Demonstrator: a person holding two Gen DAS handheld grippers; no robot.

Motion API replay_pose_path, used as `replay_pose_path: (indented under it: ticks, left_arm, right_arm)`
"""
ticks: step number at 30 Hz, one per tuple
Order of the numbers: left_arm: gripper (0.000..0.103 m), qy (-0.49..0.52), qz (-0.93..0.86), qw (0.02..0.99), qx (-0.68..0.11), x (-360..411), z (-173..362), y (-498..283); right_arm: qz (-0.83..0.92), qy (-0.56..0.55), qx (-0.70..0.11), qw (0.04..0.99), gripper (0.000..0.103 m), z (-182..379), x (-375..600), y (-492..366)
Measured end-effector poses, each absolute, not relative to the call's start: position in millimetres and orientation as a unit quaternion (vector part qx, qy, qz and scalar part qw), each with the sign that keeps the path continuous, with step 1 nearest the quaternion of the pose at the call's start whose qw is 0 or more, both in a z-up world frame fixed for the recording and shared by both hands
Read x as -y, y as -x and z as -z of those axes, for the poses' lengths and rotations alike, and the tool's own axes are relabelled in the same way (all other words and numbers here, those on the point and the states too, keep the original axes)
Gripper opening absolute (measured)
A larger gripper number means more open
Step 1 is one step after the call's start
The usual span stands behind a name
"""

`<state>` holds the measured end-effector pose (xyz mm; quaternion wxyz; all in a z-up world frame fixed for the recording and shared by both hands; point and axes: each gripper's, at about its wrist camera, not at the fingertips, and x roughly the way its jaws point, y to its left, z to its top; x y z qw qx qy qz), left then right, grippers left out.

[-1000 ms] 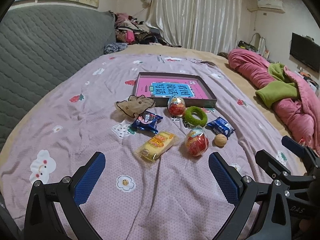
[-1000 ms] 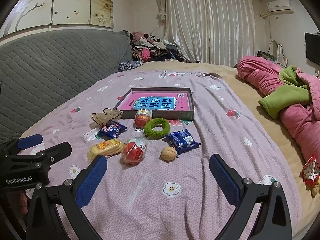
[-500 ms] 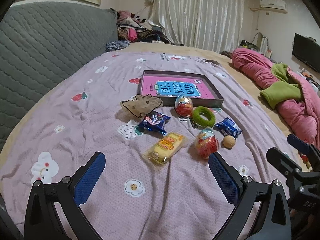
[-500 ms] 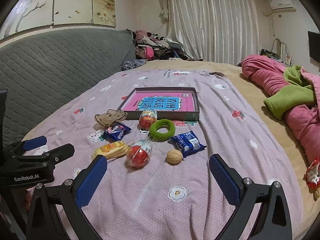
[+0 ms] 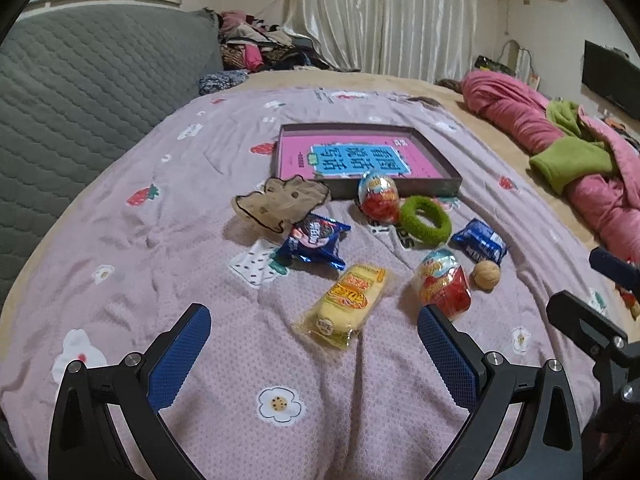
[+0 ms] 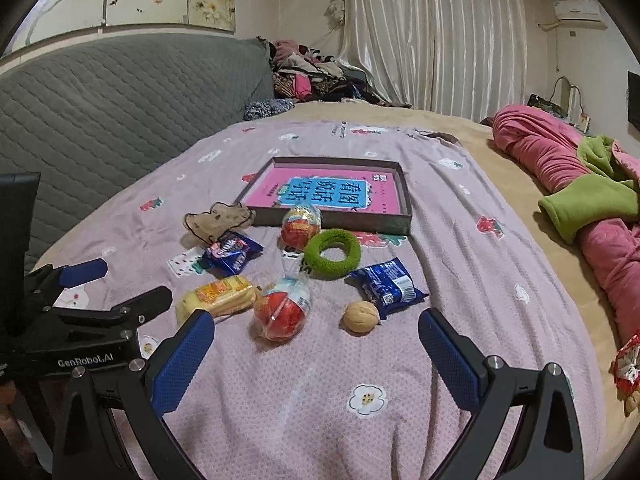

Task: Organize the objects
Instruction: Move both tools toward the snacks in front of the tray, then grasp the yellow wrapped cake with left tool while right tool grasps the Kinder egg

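Both hand-held grippers hang wide apart and empty over a lilac bedspread printed with flowers and strawberries. The left gripper fills the bottom of the left wrist view, its blue-padded fingers framing a yellow cake in a clear wrapper at centre. The right gripper sits low in the right wrist view, with a red-and-white foil-wrapped egg just above its left finger and a round tan walnut near centre. Above these lie a fuzzy green ring, a blue biscuit packet right of the walnut, a second dark-blue snack packet to the left, a second foil egg touching the tray's front wall, and a flat tan cloth piece. The shallow dark tray with a pink-and-blue printed base lies in the middle of the frame — nothing but its print inside.
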<state>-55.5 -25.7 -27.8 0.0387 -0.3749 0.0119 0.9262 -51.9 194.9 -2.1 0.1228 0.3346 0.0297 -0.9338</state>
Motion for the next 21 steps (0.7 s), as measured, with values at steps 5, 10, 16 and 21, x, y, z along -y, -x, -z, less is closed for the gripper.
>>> replay_pose_path:
  ticks: [5, 10, 16, 21]
  left_arm:
    - [0.103, 0.384, -0.922, 0.044, -0.012, 23, 38, 64]
    - [0.103, 0.396, -0.917, 0.049, -0.022, 18, 53, 74]
    - [0.103, 0.403, -0.913, 0.06, -0.034, 11, 67, 85]
    - [0.103, 0.415, -0.907, 0.061, -0.035, 11, 78, 98]
  right_arm:
    - [0.929, -0.35, -0.029, 0.119, 0.103, 13, -199, 60]
    - [0.924, -0.36, -0.037, 0.121, 0.103, 22, -194, 69]
    - [0.915, -0.382, -0.049, 0.122, 0.103, 36, -182, 83]
    - [0.904, -0.409, -0.029, 0.12, 0.102, 45, -177, 100]
